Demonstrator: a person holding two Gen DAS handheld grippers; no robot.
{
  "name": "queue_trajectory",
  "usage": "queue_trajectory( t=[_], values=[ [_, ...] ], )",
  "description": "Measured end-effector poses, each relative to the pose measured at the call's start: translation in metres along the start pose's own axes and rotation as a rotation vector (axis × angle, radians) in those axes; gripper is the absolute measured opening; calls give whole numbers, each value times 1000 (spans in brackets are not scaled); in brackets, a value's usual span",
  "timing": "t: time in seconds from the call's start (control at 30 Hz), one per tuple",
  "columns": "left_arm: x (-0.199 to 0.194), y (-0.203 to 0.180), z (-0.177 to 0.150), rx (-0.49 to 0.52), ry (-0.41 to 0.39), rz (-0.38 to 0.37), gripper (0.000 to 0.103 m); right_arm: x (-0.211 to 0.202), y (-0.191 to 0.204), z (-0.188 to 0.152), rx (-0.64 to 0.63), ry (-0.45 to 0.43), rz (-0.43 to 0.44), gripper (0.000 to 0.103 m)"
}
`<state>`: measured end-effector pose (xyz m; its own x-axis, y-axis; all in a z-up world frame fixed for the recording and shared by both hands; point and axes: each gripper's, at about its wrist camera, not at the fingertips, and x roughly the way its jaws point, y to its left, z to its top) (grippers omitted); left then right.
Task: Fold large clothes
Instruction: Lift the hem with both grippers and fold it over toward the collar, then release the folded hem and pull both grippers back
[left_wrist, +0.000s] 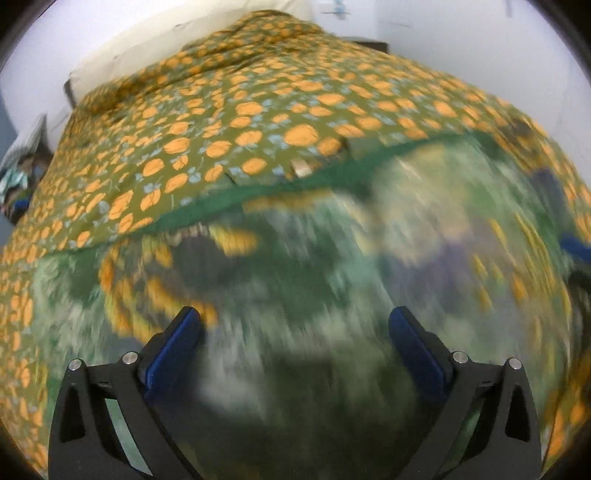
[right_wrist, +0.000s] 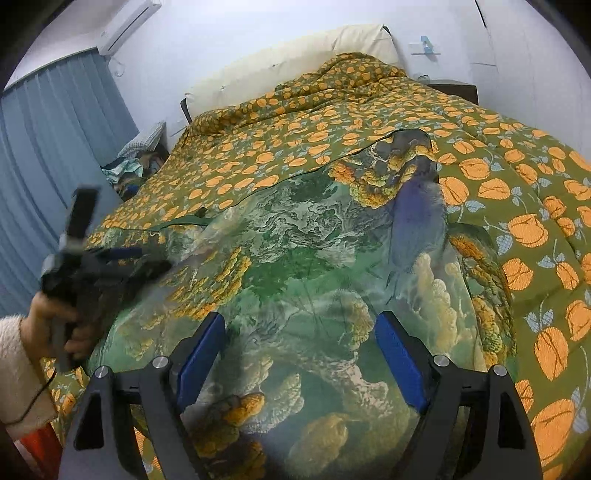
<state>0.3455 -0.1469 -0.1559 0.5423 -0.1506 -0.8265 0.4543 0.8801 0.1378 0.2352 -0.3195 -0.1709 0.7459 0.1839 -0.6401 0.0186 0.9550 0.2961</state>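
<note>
Blue-padded left gripper (left_wrist: 295, 332) fills the bottom of the left wrist view, jaws spread wide with nothing between them, over the green printed garment (left_wrist: 314, 266), which is just motion smear there. Right wrist view: right gripper (right_wrist: 299, 343) sits bottom centre, also spread and empty, and the garment (right_wrist: 295, 251) lies flat mid-frame on the orange-flowered quilt (right_wrist: 517, 229). I'd pinch one layer only, right at an edge. Left gripper (right_wrist: 122, 258), far left, is too blurry to read.

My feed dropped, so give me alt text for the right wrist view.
A green patterned garment lies spread on an orange-flowered quilt covering a bed. The right gripper hangs open over it, and the left gripper, blurred in a hand, is at the garment's left edge.
</note>
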Motion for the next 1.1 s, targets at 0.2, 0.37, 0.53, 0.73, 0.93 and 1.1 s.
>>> queue_trajectory(
  t=[0.2, 0.37, 0.53, 0.73, 0.93, 1.1],
  values=[
    [-22, -17, -40, 21, -3, 32, 102, -12, 3, -4, 1, -11, -9, 83],
    [-34, -15, -62, -31, 6, 22, 102, -44, 1, -8, 28, -30, -44, 83],
    [-43, -34, -86, 34, 9, 52, 102, -82, 1, -21, 49, -53, -109, 83],
    [-57, -37, -112, 43, 74, 32, 102, -114, 2, -62, 119, -16, -142, 83],
    [-87, -37, -137, -42, 30, -15, 102, -115, 7, -82, 76, 21, -219, 83],
    [-86, -13, -146, -180, 2, 41, 102, -100, 3, -84, 66, 47, -262, 83]
  ],
)
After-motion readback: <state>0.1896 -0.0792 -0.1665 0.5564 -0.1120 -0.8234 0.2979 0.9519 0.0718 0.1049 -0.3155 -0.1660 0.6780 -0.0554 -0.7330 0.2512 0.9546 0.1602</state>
